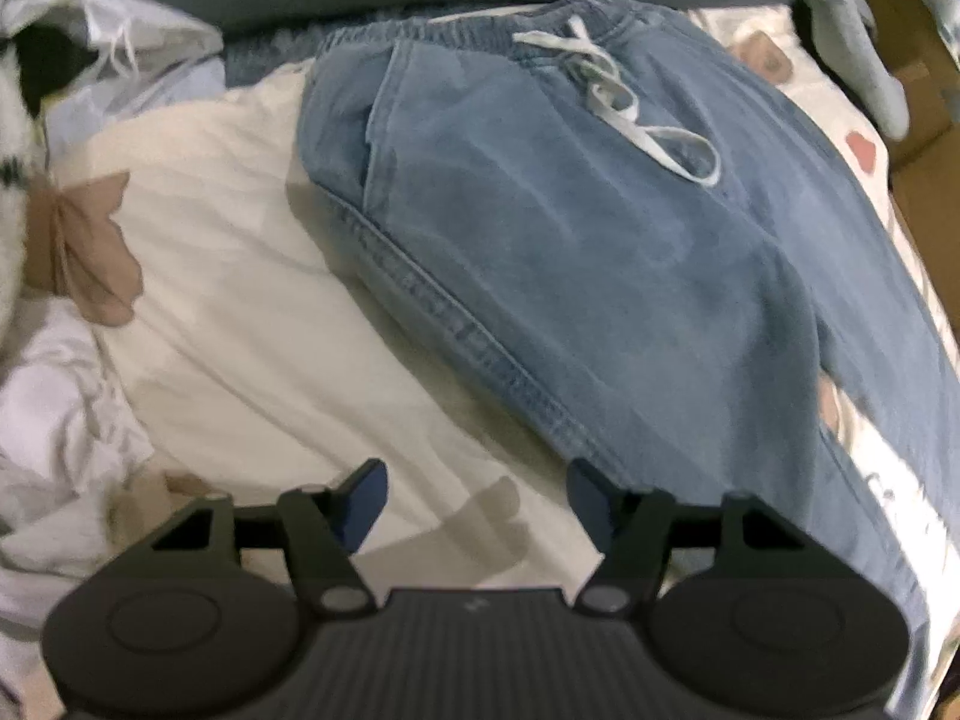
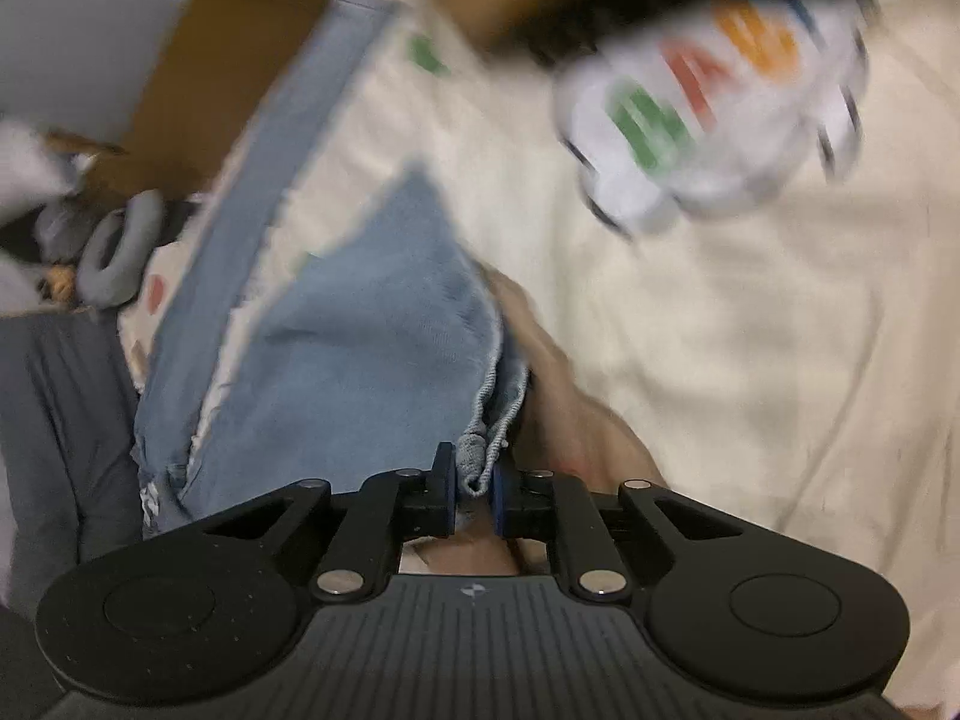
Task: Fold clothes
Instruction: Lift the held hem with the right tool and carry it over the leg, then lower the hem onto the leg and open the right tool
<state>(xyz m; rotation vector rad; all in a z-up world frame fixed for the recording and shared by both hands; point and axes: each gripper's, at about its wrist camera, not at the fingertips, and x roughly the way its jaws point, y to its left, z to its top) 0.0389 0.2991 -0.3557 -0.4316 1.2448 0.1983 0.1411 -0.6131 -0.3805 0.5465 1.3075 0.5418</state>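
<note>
While the right gripper pinches the faded blue denim trousers' hem at lower centre for folding, the left gripper hovers open beside their seam.

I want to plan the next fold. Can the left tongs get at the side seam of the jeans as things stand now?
Probably yes. The left tongs are open and empty above the sheet, with the jeans seam just beyond the right finger. Nothing lies between.

1. The left gripper has a ribbed, matte black body with two round side discs.
2. Its fingers carry blue pads.
3. The right gripper matches, with silver pivot screws.
</note>
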